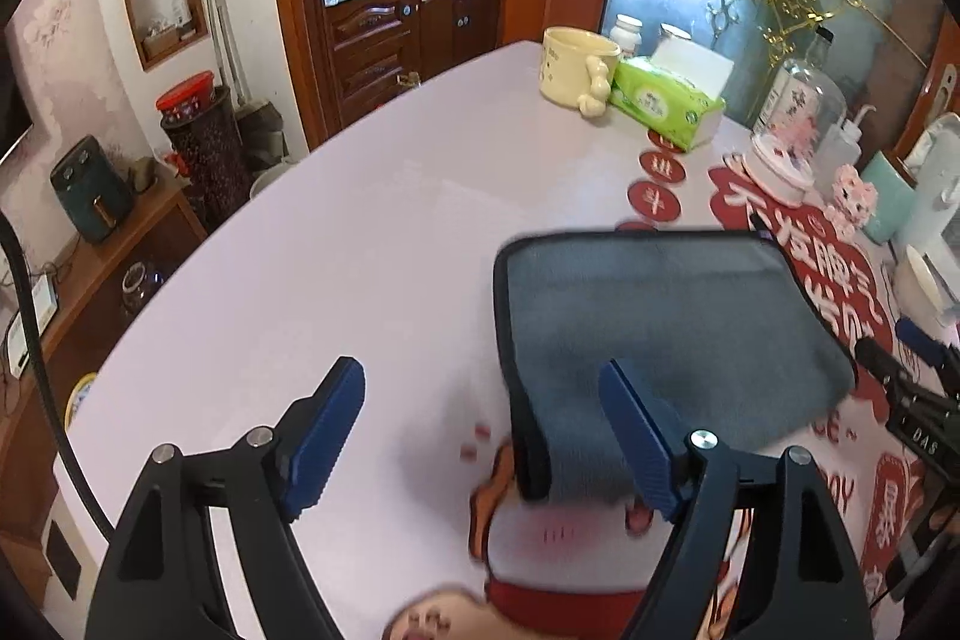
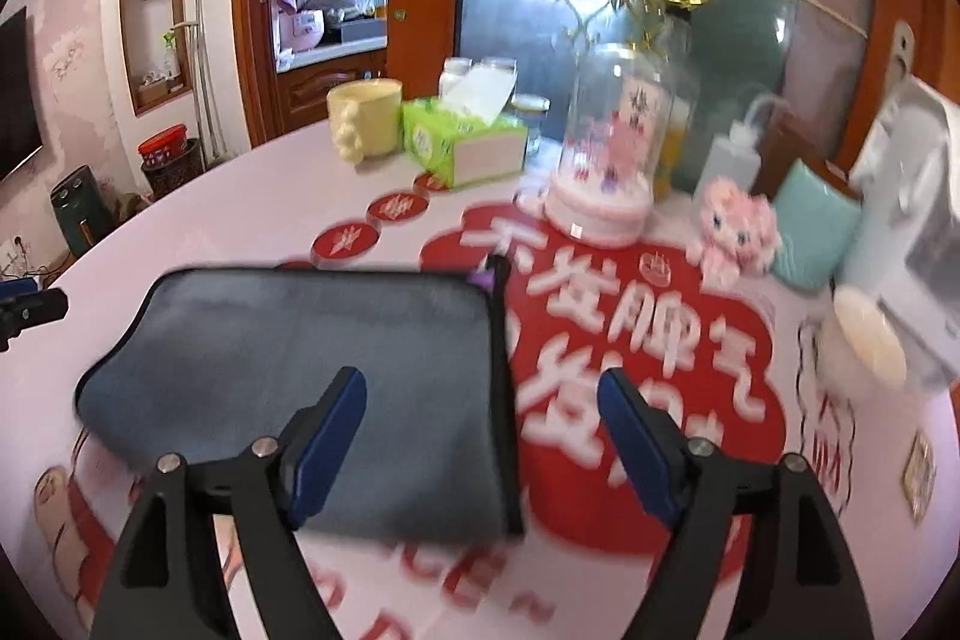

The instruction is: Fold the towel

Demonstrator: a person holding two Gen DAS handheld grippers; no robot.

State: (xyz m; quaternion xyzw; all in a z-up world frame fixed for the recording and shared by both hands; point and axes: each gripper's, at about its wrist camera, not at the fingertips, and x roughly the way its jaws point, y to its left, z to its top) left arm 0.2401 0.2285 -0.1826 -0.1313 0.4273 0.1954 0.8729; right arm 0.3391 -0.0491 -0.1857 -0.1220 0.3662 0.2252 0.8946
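Note:
A grey-blue towel [image 1: 660, 316] with a dark border lies folded flat on the table; it also shows in the right wrist view [image 2: 300, 358]. My left gripper [image 1: 480, 436] is open and empty, above the towel's near left corner. My right gripper [image 2: 480, 436] is open and empty, above the towel's near right edge. The right gripper's body shows at the right edge of the left wrist view [image 1: 918, 400]. The left gripper shows at the far left of the right wrist view [image 2: 24, 307].
A white table [image 1: 336, 244] bears red printed decals [image 2: 630, 316]. At its far side stand a yellow mug [image 1: 576, 67], a green tissue box [image 1: 666, 106], a glass dome ornament [image 2: 612, 160], a pink plush toy [image 2: 738, 232] and a white bowl [image 2: 864, 346].

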